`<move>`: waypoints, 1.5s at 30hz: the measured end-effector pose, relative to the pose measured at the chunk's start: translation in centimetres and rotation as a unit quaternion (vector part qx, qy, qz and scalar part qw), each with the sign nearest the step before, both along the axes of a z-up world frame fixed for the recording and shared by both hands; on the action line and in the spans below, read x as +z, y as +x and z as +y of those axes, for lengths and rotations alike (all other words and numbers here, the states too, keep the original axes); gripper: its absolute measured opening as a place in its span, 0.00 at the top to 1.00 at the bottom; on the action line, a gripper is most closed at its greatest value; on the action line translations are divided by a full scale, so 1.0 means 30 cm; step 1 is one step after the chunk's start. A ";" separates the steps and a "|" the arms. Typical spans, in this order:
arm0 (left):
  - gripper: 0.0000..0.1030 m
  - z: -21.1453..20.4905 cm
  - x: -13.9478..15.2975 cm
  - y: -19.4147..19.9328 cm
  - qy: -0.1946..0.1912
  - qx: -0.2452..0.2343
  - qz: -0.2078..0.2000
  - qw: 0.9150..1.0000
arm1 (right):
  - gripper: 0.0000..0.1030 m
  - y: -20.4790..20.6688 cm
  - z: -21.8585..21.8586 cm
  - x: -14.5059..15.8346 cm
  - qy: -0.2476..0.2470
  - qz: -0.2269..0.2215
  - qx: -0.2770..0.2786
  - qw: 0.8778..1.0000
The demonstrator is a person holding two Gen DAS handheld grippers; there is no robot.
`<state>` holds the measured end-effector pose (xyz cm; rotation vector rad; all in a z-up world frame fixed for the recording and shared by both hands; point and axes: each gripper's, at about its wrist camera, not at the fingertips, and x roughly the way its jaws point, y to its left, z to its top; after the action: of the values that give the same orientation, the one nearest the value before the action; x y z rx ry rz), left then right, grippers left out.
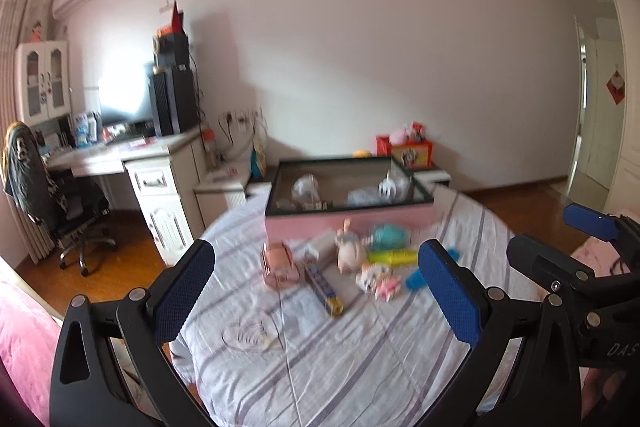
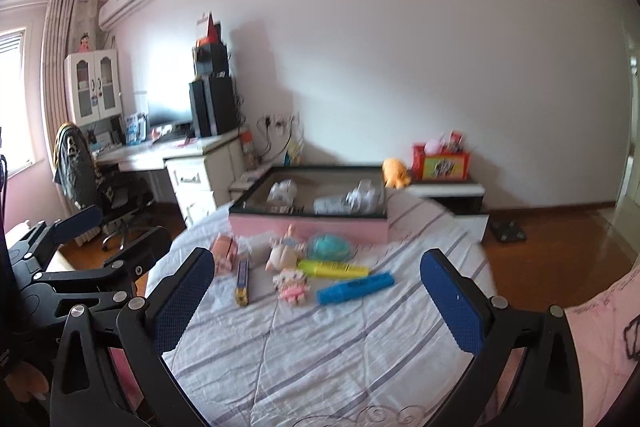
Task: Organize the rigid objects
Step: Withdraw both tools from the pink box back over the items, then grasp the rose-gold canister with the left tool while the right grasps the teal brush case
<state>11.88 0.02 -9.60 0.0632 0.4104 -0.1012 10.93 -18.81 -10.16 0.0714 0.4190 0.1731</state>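
Note:
Small items lie on a striped bedsheet (image 2: 320,347) in front of a pink box (image 2: 312,229) with a dark rim: a blue marker (image 2: 354,287), a yellow marker (image 2: 334,269), a small pink doll (image 2: 291,287), a pale figurine (image 2: 282,253), a teal round item (image 2: 330,247), a narrow blue-yellow box (image 2: 242,281) and a pink case (image 1: 280,263). The box (image 1: 348,223) holds clear plastic items. My left gripper (image 1: 316,291) and right gripper (image 2: 316,299) are both open and empty, held above the sheet short of the items.
A white desk (image 1: 160,163) with monitor, speakers and an office chair (image 1: 68,211) stands at the left. A low cabinet with a red box (image 2: 442,163) and an orange toy (image 2: 394,173) is behind the bed. Wooden floor lies to the right.

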 end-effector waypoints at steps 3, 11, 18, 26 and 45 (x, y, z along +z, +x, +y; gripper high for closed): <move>0.00 0.032 -0.077 0.048 0.006 0.005 0.034 0.999 | 0.00 0.051 0.018 -0.071 0.000 0.032 0.011 0.999; 0.00 0.144 -0.265 0.210 -0.015 0.040 0.128 0.991 | 0.00 0.186 0.024 -0.232 0.001 0.106 0.012 0.994; 0.00 0.182 -0.349 0.356 -0.037 0.052 0.166 0.984 | 0.00 0.284 -0.016 -0.323 0.005 0.145 -0.005 0.989; 0.00 0.191 -0.378 0.574 -0.023 0.082 0.193 0.977 | 0.00 0.383 -0.061 -0.388 0.009 0.174 -0.020 0.985; 0.00 0.176 -0.433 0.797 -0.013 0.048 0.243 0.969 | 0.00 0.609 -0.014 -0.346 0.004 0.178 -0.009 0.984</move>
<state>35.79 5.30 -22.60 -0.0081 0.9010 -0.0238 29.21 -19.22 -20.54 0.1154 0.7736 0.1454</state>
